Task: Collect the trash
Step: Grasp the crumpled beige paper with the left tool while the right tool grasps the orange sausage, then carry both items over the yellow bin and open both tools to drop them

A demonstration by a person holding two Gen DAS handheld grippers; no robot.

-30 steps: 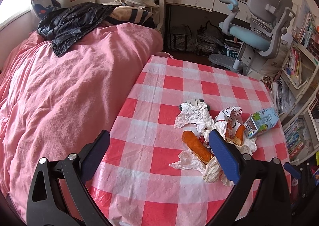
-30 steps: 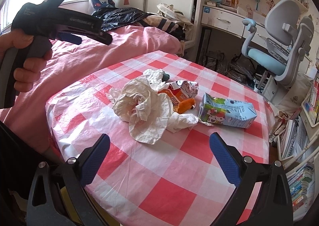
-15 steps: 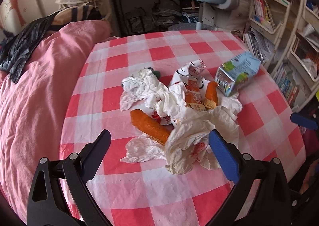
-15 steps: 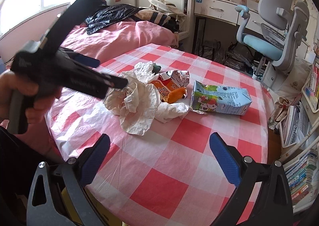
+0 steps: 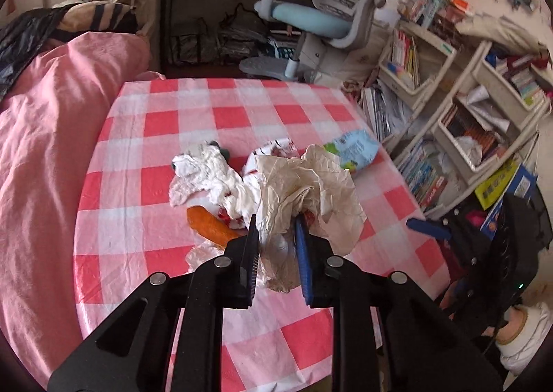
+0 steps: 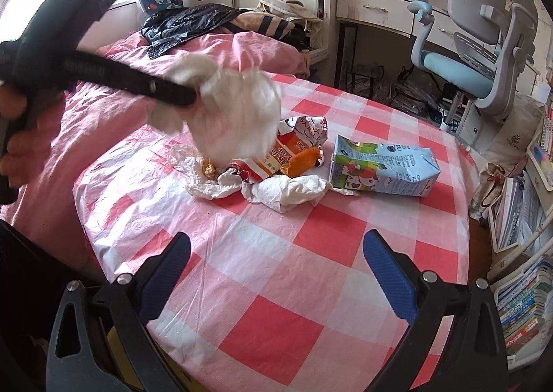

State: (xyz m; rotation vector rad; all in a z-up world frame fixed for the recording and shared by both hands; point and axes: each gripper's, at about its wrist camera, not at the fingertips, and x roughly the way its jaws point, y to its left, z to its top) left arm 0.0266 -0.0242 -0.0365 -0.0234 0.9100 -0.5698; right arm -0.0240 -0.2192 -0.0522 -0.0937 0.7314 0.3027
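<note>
A trash pile lies mid-table on the red-checked cloth (image 6: pixel 276 305). My left gripper (image 5: pixel 276 222) has its jaws closing on a big crumpled sheet of paper (image 5: pixel 304 184), and the pads press on it. Seen from the right wrist, that gripper (image 6: pixel 193 98) holds the paper (image 6: pixel 238 115) just above the pile. Left on the cloth are an orange food piece (image 5: pixel 211 224), a white tissue (image 5: pixel 204 174), a printed snack wrapper (image 6: pixel 293 139) and a blue milk carton (image 6: pixel 380 167). My right gripper (image 6: pixel 276 253) hangs open over the near cloth, nothing between its fingers.
A pink bed (image 5: pixel 45 150) borders the table's left side, with a black plastic bag (image 6: pixel 186 25) on it. A grey and blue desk chair (image 6: pixel 484 46) stands behind. Bookshelves (image 5: pixel 466 115) crowd the right. A person's hand (image 6: pixel 13 122) grips the left tool.
My left gripper swung from the bed side to the pile, shut on the crumpled paper and raised it a little. The right gripper stayed open and nearly still.
</note>
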